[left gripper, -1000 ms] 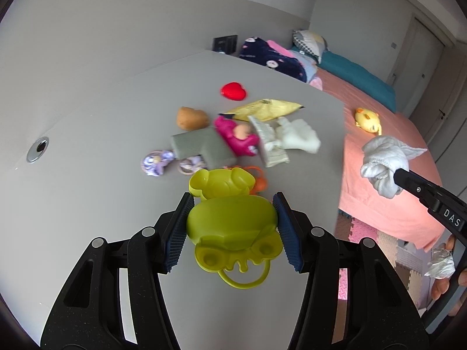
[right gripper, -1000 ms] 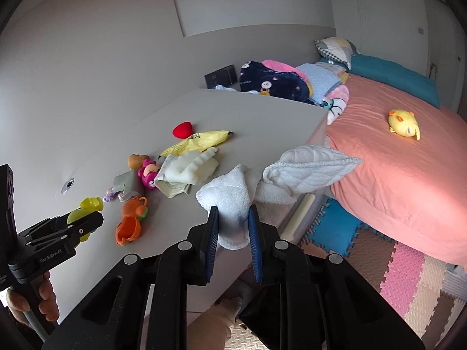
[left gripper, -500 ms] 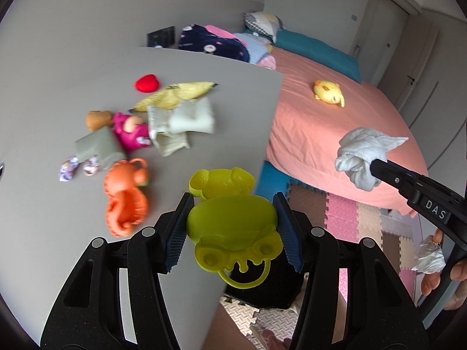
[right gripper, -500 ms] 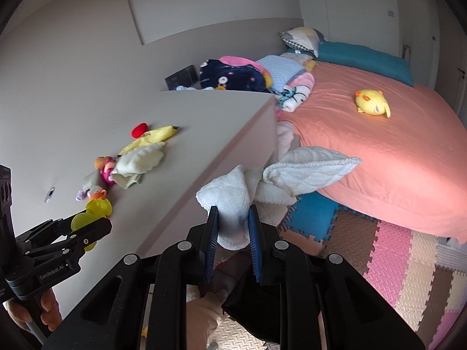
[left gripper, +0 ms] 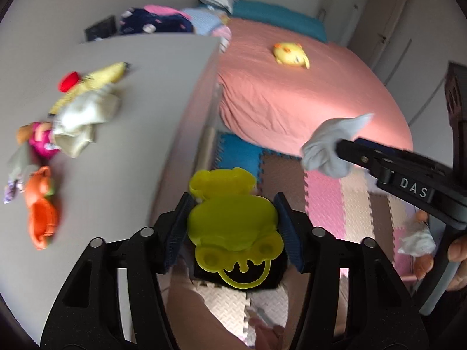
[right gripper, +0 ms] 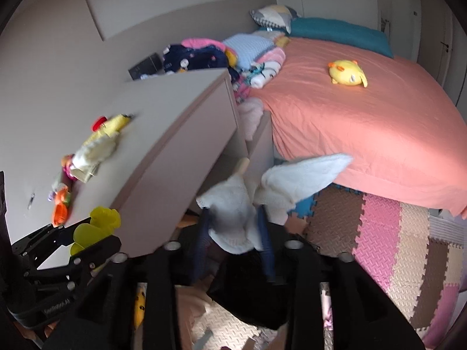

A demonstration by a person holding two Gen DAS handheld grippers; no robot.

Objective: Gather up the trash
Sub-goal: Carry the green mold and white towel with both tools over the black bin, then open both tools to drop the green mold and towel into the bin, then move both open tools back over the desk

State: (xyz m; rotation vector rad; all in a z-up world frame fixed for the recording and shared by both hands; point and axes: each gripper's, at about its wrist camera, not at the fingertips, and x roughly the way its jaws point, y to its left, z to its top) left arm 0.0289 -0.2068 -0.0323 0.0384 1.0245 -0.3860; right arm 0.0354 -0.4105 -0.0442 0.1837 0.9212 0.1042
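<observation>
Trash: yellow toy [left gripper: 232, 221] sits between left gripper [left gripper: 232, 227] jaws, white cloth [right gripper: 233, 221] between right gripper [right gripper: 233, 233] jaws; both opening over dark bin [right gripper: 248, 300] below. Risk: cloth snags a pad, toy misses the bin.

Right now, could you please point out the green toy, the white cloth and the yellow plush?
green toy [left gripper: 232, 221], left wrist view, middle of its body
white cloth [right gripper: 233, 218], right wrist view, folded part between the fingers
yellow plush [right gripper: 347, 73], right wrist view, its body

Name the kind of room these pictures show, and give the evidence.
Most likely a child's bedroom: a bed with a salmon-pink sheet, a yellow plush chick on it, and pastel interlocking foam floor mats.
</observation>
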